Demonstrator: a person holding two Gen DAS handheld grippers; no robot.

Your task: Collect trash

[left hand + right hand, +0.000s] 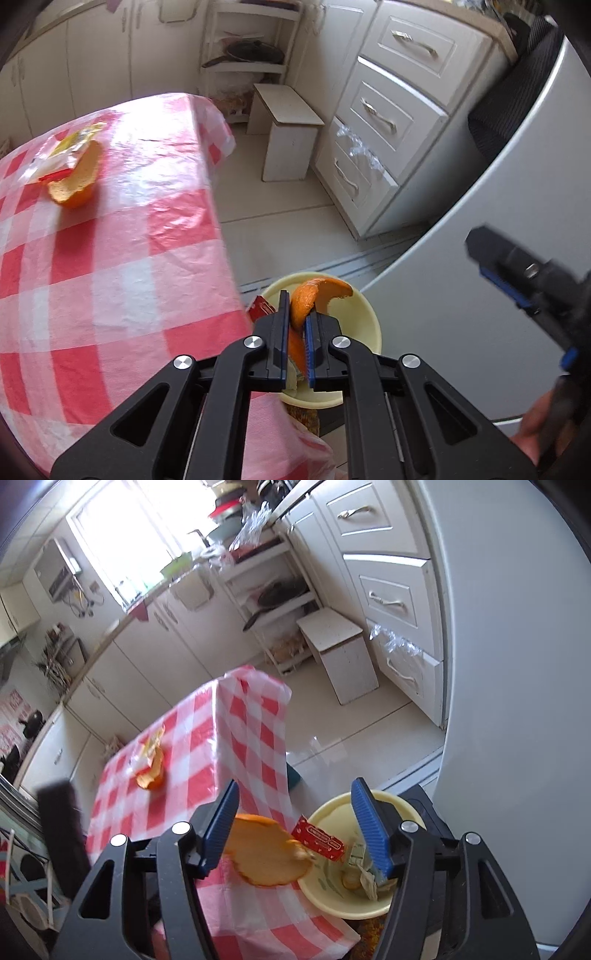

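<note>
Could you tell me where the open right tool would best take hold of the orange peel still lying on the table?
Probably its raised, curled rim. The orange peel lies cupped like a shell on the checked table, with a yellow wrapper overlapping its far edge. Bring the right tool from above, closing across the near, uncovered rim.

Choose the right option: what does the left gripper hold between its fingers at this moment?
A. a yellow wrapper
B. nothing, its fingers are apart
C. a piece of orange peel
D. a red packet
C: in the left wrist view the left gripper is closed on a curled piece of orange peel, held above the pale yellow bowl beside the checked table.
</note>
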